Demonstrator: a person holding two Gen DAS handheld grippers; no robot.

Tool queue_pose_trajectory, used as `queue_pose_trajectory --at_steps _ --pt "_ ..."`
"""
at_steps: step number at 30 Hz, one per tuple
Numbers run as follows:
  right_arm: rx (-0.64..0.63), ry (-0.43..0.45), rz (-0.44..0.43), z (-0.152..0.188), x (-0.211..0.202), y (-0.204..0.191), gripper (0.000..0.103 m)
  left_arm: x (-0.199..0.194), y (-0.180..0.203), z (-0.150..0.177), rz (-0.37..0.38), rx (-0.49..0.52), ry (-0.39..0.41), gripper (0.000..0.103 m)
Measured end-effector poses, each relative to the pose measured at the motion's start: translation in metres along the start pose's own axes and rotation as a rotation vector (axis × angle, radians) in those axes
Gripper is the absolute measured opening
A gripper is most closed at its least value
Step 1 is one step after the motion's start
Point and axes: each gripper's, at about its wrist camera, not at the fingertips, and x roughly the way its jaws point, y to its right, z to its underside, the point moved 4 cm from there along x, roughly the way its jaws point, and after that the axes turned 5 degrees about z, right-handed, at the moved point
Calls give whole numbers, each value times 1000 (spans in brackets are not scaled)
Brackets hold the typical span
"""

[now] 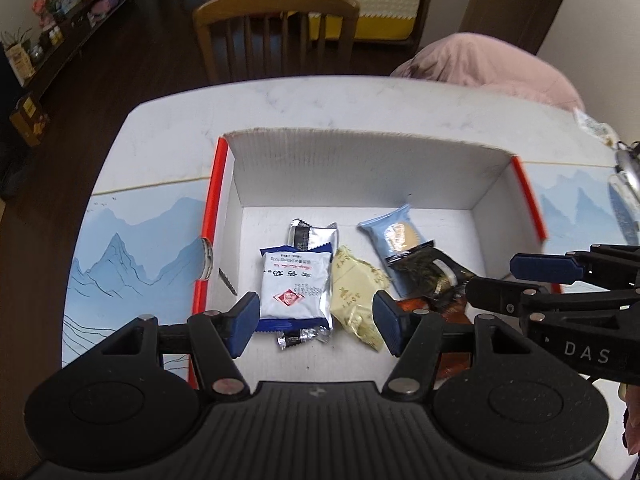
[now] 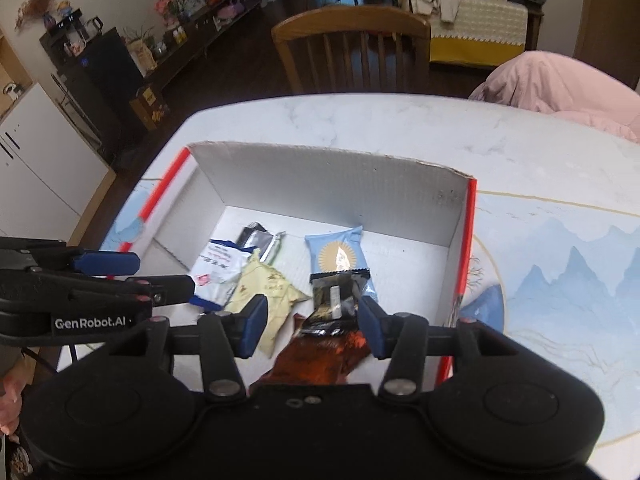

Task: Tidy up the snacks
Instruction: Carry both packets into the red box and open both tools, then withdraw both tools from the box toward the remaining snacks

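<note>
Snacks lie in the open box (image 1: 352, 168) on the desk (image 2: 360, 120), under both tongs.
Only the left view shows a small silver candy (image 1: 302, 337) between the left tongs (image 1: 316, 322); the right tongs (image 2: 312, 322) frame a dark packet (image 2: 334, 300). Both tongs tilt downward, half-open, holding nothing. Seven packets counted.

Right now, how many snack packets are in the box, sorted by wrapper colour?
White with blue ends: 1
Silver: 1
Pale yellow: 1
Light blue: 1
Black: 1
Orange-brown: 1
Small silver-and-black: 1
Total: 7
</note>
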Motion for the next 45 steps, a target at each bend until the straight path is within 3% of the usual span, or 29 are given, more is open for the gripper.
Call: queue_pose_trajectory --at_steps 11,22,26,30,35,39,45 --pt "41 103 -1 31 -61 -35 61 -62 -7 32 54 57 97 63" --pt "48 191 15 68 -103 -68 84 -111 -19 74 107 82 162 64" --pt "53 218 1 83 -118 -75 86 -129 -22 91 123 94 187 73" --pt "65 232 0 100 -129 -79 95 -141 -24 107 146 107 196 73" --pt "70 255 -6 119 -139 -85 95 -152 -25 130 165 115 216 73" --pt "73 271 5 138 -145 -90 103 -157 -25 146 177 127 230 81" --pt "60 264 14 166 -142 -96 103 -148 -28 177 181 127 205 81"
